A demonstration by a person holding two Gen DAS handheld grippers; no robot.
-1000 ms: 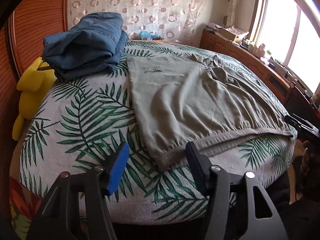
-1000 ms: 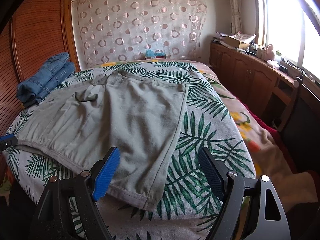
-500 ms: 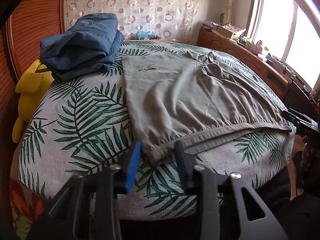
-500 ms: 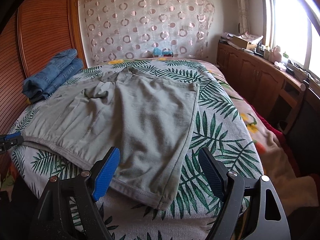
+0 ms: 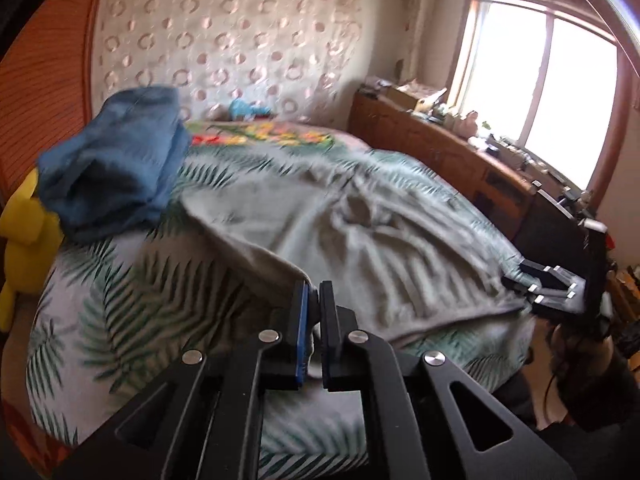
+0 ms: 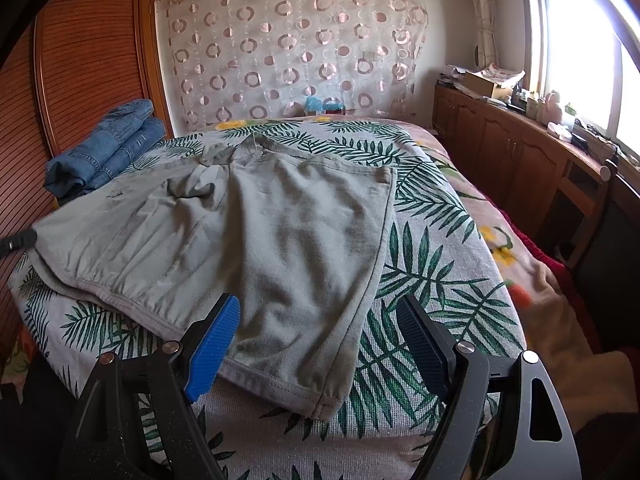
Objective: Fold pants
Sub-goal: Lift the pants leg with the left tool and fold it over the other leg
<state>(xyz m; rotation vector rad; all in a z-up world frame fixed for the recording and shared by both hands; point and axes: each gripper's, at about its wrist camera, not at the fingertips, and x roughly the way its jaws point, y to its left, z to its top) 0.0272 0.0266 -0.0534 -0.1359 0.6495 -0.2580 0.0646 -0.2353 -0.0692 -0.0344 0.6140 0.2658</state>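
Left claw (image 5: 314, 296) now clamping pants (image 5: 360, 232).

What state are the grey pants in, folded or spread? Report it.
Spread, not yet folded: the grey pants lie open across the bed, one corner pinched by the left gripper.

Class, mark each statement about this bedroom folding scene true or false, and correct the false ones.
1. The left gripper is shut on a corner of the grey pants. True.
2. The right gripper is shut on the pants. False: its jaws are wide open, over the near hem.
3. Folded jeans lie on the bed beside the pants. True.
4. The jeans lie on top of the pants. False: they sit apart, near the wooden wall.
5. A yellow toy sits at the bed's edge. True.
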